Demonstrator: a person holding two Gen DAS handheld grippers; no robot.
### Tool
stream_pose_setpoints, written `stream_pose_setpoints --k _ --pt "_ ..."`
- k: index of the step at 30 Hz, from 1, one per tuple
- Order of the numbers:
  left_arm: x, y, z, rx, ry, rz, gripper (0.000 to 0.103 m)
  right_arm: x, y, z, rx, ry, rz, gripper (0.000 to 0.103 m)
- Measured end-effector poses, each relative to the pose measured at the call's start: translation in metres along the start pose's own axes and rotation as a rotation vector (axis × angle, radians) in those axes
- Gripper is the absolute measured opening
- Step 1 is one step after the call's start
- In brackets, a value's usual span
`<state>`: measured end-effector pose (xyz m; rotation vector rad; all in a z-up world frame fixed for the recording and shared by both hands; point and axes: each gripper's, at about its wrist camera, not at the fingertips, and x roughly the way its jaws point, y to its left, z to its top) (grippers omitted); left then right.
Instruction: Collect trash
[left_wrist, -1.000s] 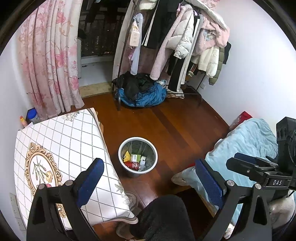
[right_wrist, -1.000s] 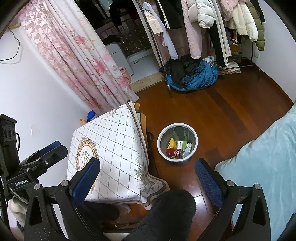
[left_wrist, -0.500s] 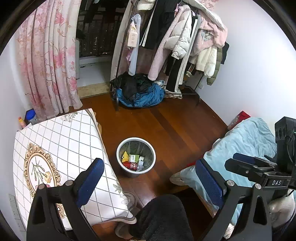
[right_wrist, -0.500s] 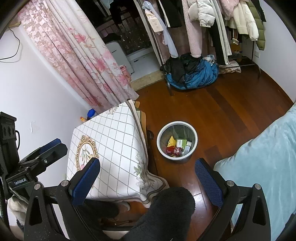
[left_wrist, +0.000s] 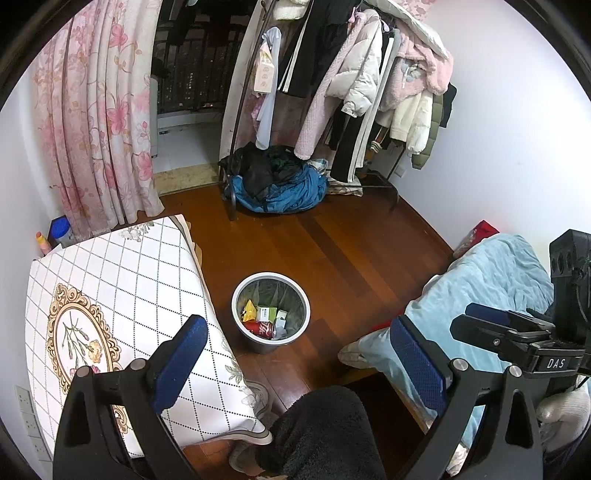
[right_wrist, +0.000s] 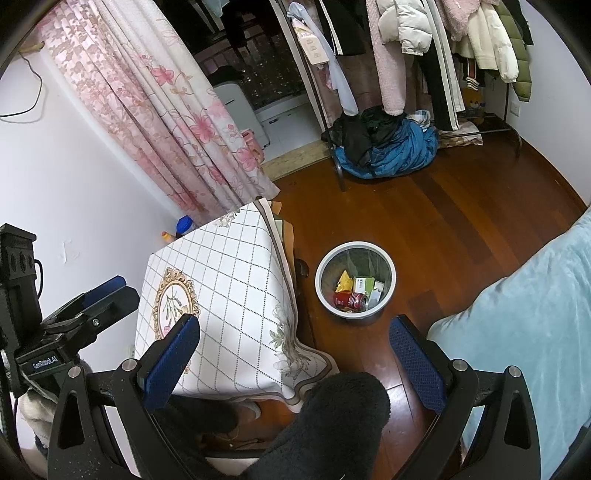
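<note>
A round grey trash bin (left_wrist: 270, 311) stands on the wood floor beside the table; it also shows in the right wrist view (right_wrist: 355, 282). It holds a red can (left_wrist: 261, 328), a yellow wrapper (left_wrist: 250, 309) and a small white-green box (left_wrist: 266, 314). My left gripper (left_wrist: 295, 354) is open and empty, held high above the floor and bin. My right gripper (right_wrist: 293, 356) is open and empty, also high above. The right gripper shows at the right edge of the left wrist view (left_wrist: 517, 332); the left gripper shows at the left edge of the right wrist view (right_wrist: 74, 314).
A table with a white checked cloth (left_wrist: 110, 314) is left of the bin. A bed with a light blue blanket (left_wrist: 491, 288) is on the right. A clothes rack (left_wrist: 351, 85) and a heap of clothes (left_wrist: 280, 181) stand at the back. The person's dark-clad knee (left_wrist: 321, 435) is below.
Both views have drifted slightly; the bin sits a little lower-left in the left wrist view than before. Both grippers stay open and empty.
</note>
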<state>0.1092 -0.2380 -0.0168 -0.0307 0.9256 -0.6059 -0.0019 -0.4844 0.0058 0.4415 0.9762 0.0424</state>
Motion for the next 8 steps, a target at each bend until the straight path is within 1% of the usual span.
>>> stream_pose_setpoints --k 8 --pt "-0.0019 -0.0045 -0.0041 -0.001 0.002 -0.016 0.101 -0.0003 -0.001 0.0037 -0.008 0.012 0.01 0.103"
